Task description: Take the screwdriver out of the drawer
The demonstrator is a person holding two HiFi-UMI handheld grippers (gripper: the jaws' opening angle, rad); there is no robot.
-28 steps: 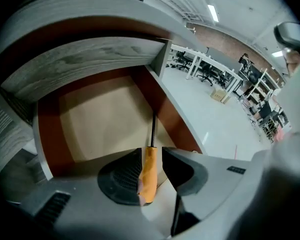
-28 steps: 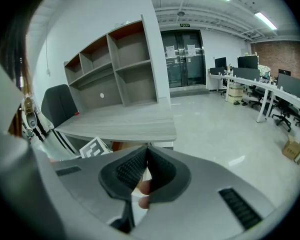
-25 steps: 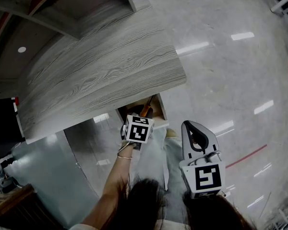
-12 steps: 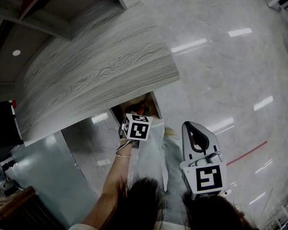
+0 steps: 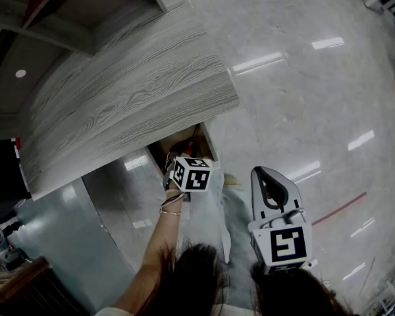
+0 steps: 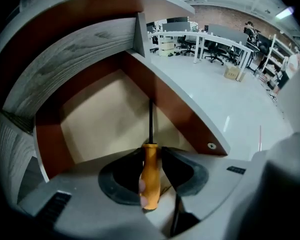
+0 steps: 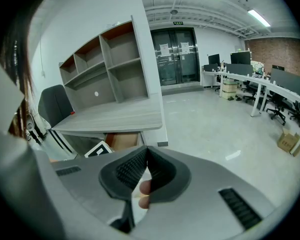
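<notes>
At the open drawer (image 6: 100, 119) beneath the desk (image 5: 131, 97), left gripper (image 6: 151, 153) pinches the orange screwdriver (image 6: 150, 179); right gripper (image 7: 146, 165) has its 2 jaws pressed together.

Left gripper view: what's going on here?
A person holds a gripper in each hand. The left gripper is shut on the screwdriver, with its fingers on the orange handle and the shaft pointing into the open drawer under the desk. The right gripper is shut on nothing and held back from the drawer. Whether the screwdriver is fully clear of the drawer can't be told.
</notes>
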